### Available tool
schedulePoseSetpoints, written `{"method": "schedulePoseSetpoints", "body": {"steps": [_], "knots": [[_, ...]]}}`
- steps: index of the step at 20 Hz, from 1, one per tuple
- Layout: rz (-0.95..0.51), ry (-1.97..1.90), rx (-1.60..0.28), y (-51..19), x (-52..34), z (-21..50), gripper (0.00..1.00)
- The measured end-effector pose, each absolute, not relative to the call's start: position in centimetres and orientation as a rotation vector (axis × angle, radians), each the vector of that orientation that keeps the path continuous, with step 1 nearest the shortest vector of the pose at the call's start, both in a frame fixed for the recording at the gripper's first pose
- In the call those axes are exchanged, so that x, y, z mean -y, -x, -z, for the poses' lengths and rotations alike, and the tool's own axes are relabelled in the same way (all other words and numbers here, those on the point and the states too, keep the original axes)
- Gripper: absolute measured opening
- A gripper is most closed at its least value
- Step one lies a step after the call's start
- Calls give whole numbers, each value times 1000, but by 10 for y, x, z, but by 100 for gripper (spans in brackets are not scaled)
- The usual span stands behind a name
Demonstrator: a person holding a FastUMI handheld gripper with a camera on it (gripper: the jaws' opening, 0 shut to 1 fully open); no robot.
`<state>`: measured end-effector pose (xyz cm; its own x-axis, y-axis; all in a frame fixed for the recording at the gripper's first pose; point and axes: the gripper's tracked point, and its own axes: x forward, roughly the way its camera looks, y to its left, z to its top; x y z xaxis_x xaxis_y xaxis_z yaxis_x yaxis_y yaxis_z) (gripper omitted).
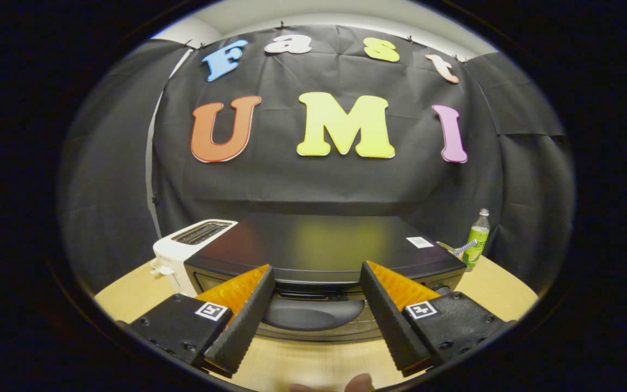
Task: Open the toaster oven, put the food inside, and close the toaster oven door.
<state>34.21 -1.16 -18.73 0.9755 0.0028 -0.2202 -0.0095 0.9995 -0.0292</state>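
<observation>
A black toaster oven (pixel 319 245) stands on the wooden table, seen from above its front. Its door is shut and its dark curved handle (pixel 313 313) lies across the top of the door. My gripper (pixel 318 275) is open, its two fingers spread wide on either side of the handle, tips close to the oven's upper front edge. Nothing is held between the fingers. The handle sits in the gap between them, slightly lower than the tips.
A white slot toaster (pixel 185 247) stands against the oven's left side. A green bottle (pixel 475 239) stands at the back right of the table (pixel 302 365), with a striped straw-like item beside it. A bit of a hand (pixel 346 385) shows at the table's near edge.
</observation>
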Motion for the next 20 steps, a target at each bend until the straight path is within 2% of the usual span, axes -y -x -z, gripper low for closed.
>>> {"method": "schedulePoseSetpoints", "body": {"steps": [1,2,8,14,20], "knots": [[-1,30,-280,-340,13,203,100],[0,-4,-239,-327,13,189,100],[-2,25,-283,-316,11,207,100],[-10,59,-340,-262,12,229,100],[-28,39,-495,-217,11,270,100]]}}
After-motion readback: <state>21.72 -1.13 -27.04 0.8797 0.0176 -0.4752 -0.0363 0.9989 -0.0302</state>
